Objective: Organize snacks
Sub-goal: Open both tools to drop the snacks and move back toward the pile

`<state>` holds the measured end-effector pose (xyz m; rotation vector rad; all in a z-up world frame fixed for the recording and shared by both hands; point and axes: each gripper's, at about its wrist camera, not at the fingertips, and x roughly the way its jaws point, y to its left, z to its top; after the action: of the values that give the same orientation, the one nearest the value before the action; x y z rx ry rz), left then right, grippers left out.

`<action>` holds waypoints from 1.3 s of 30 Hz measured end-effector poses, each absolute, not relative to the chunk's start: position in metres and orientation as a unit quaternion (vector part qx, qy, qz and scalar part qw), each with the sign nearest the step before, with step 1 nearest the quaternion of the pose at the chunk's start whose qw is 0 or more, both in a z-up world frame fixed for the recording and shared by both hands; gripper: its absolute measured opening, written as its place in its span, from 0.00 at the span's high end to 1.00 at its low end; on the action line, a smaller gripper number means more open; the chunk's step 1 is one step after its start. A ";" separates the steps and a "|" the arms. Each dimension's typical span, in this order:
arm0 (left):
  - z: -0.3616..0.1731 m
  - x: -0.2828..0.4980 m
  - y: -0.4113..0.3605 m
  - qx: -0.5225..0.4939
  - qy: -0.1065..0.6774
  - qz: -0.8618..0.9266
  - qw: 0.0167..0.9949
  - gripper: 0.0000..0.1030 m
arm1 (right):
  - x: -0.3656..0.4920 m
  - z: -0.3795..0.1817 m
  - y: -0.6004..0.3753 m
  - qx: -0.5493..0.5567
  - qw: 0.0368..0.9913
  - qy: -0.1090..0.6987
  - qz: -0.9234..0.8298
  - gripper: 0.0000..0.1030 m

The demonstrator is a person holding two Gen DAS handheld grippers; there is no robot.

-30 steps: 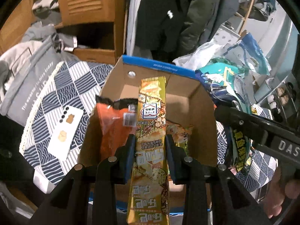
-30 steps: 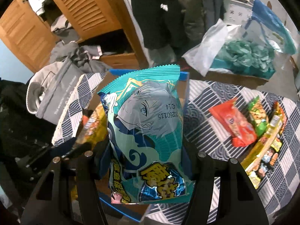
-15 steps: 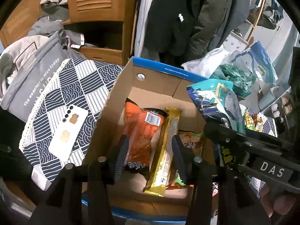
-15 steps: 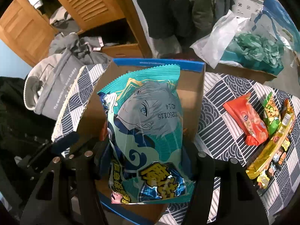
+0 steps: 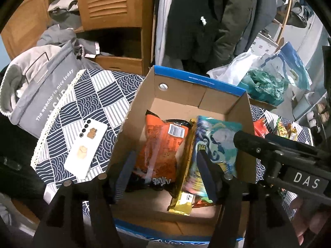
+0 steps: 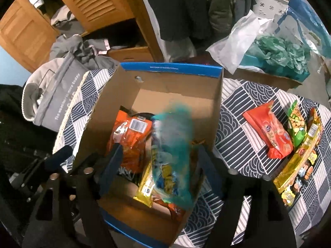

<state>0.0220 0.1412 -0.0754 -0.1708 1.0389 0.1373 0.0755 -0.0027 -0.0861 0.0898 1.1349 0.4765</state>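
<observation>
A cardboard box with a blue rim stands on the patterned tablecloth. In it lie an orange bag, a long yellow bar and a teal bag. My left gripper hovers over the box, jaws opening, pads touching nothing. My right gripper is above the box too, jaws opening. The teal bag shows blurred and loose between its fingers, dropping in. On the cloth to the right lie a red bag, a green bag and a long yellow pack.
A white phone lies on the cloth left of the box. A grey fabric bag sits past the table's left edge. A plastic bag with teal contents stands behind. Wooden louvred doors and hanging coats fill the back.
The left gripper let go of the yellow bar, which now lies in the box. The right gripper opened and the teal bag dropped from it into the box.
</observation>
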 end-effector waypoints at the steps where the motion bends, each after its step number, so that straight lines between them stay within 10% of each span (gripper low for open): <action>1: -0.075 0.022 0.141 -0.084 0.496 0.064 0.862 0.38 | 0.075 -0.085 -0.004 0.041 0.818 0.530 0.221 0.21; 39: -0.071 0.050 -0.006 0.018 0.506 -0.033 0.862 0.35 | 0.059 -0.105 -0.204 0.113 0.836 0.532 0.078 0.21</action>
<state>0.0496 -0.0060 -0.0712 0.0381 1.0604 -0.0691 0.0588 -0.2040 -0.1054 0.2382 1.1258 0.1656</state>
